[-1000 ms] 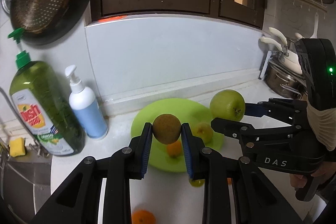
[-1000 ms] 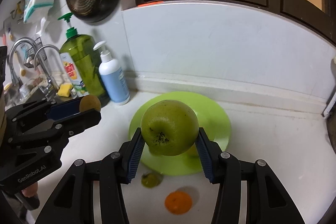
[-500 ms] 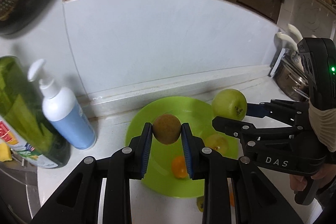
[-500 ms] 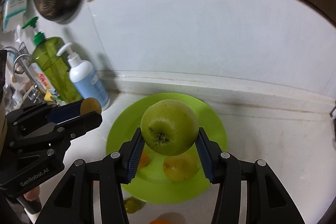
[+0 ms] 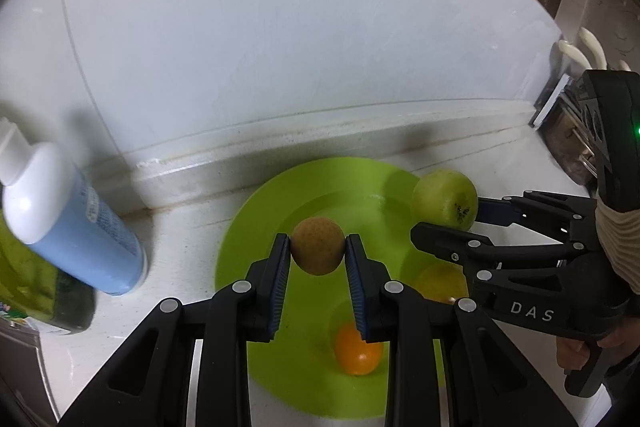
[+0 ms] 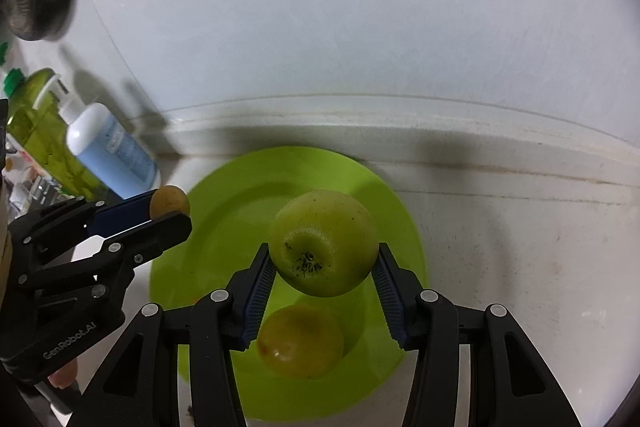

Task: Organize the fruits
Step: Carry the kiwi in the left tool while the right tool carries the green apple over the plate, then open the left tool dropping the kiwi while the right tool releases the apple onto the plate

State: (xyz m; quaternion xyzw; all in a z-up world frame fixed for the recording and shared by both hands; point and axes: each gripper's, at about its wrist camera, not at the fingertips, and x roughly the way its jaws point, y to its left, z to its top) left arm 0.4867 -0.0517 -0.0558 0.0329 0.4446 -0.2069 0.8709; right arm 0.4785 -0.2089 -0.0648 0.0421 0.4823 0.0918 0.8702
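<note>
Above the green plate [image 5: 240, 267], the left gripper [image 5: 317, 247] clamps a small brown fruit [image 5: 317, 245] at its widest girth, pads on opposite flanks; the right gripper [image 6: 323, 269] likewise grips a green apple [image 6: 323, 241], stem end toward the camera; an orange fruit [image 5: 357, 351] and a yellowish fruit [image 6: 300, 341] lie on the plate below. Both held fruits look firm, smooth and round, probably prone to rolling; the apple seems the heavier; release low, clear of neighbours.
</note>
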